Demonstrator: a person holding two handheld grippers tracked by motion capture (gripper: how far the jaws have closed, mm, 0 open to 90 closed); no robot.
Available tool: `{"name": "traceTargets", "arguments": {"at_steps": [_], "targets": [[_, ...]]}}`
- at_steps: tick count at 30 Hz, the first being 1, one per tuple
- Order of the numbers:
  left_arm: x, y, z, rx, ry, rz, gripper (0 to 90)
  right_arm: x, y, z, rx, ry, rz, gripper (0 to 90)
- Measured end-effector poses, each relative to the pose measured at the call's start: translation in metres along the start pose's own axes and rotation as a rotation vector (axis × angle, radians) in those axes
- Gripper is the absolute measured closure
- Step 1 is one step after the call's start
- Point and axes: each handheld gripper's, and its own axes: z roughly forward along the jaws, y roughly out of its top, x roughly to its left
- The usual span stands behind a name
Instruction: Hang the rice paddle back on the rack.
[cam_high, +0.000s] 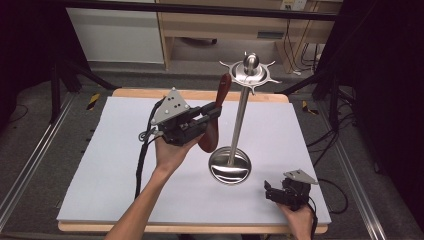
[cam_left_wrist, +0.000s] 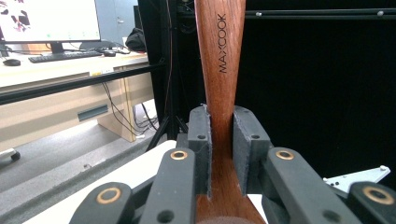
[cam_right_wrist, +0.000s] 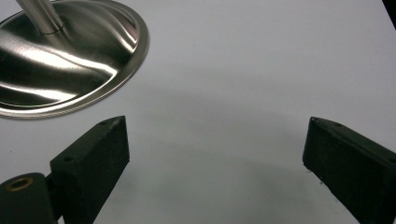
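Left gripper jaws pinched on the neck of the dark reddish wooden spoon, "MAXCOOK" on the handle, held upright above the white table mat, just beside the shiny steel hook stand. Right gripper jaws spread wide, holding nothing, low near the mat's front-right edge, stand base close by.

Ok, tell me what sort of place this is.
Probably a lab or office workroom set up for recording. A computer monitor and keyboard sit on a desk, black curtains flank the white table, and cables run across the floor.
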Motion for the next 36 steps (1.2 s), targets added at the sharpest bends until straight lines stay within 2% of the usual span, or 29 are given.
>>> {"name": "traceTargets", "arguments": {"at_steps": [28,36], "targets": [[0.002,-0.002,0.015,-0.01,0.021,0.013,75.5,0.0,0.0,0.0,0.001,0.002,0.007,7.6],[0.002,-0.002,0.013,-0.004,0.023,0.019,71.8,-0.001,0.0,0.0,-0.001,0.004,0.007,7.6]]}}
